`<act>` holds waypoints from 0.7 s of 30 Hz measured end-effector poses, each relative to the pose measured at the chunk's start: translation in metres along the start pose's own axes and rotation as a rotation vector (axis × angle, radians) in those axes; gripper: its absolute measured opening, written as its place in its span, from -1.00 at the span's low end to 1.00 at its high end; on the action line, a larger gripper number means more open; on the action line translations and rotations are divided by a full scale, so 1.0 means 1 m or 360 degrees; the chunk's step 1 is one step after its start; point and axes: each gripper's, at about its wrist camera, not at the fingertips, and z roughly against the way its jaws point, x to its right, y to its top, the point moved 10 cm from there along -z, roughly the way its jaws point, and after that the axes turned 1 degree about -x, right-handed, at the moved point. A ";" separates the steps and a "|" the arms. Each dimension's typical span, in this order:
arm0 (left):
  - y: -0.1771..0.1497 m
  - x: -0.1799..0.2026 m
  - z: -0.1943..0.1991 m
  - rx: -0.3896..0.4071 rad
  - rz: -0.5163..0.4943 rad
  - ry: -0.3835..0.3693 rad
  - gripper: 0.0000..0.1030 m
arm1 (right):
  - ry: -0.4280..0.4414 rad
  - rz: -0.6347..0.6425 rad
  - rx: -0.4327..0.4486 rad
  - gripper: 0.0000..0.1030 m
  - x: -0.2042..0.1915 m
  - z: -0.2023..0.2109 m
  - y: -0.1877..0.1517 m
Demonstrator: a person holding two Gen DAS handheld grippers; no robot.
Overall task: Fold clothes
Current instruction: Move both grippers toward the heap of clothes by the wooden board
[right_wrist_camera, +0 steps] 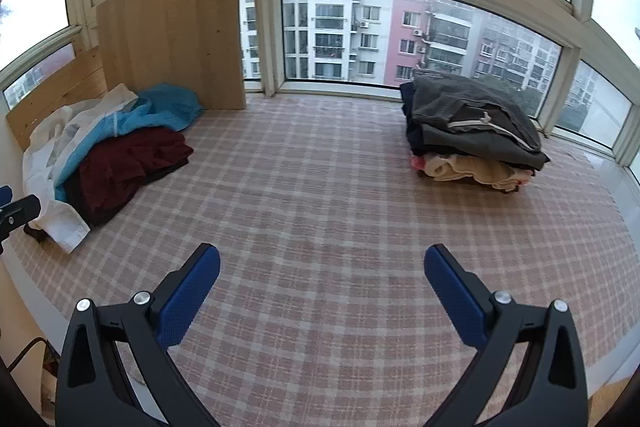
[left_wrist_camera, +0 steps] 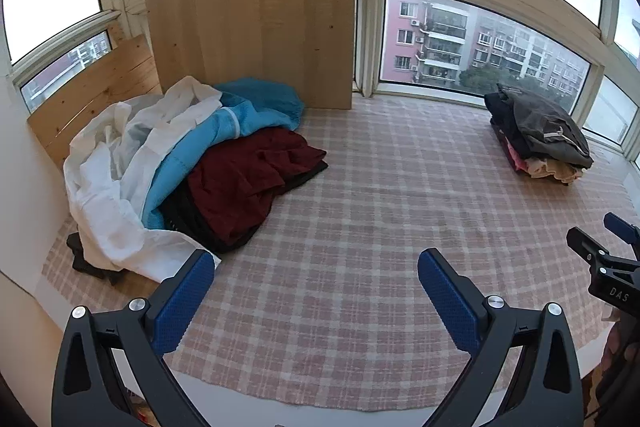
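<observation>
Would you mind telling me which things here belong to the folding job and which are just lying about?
Part of the job:
- loose pile of clothes, unfolded, white, blue and dark red pieces
- folded stack by the window
- checked cloth as work surface
- left gripper and right gripper, jaws open, holding nothing

Just lying about:
- tall wooden board leaning at the window
- lower wooden panel behind the pile

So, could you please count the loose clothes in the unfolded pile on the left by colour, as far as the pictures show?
White crumpled garment: 1
Light blue crumpled garment: 1
Dark red crumpled garment: 1
Black garments: at least 1 under the dark red one; the black bit by the white one may be separate.
Total: at least 4 visible
</observation>
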 end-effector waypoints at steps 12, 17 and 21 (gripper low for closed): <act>-0.015 -0.062 0.011 -0.0032 0.0212 0.0224 0.99 | 0.0205 0.0175 0.0004 1.00 -0.057 -0.019 0.024; -0.024 -0.114 0.020 -0.0030 0.0348 0.0337 0.99 | 0.0305 0.0276 0.0030 1.00 -0.102 -0.023 0.039; -0.031 -0.160 0.027 -0.0032 0.0438 0.0411 0.99 | 0.0363 0.0368 0.0063 1.00 -0.144 -0.024 0.052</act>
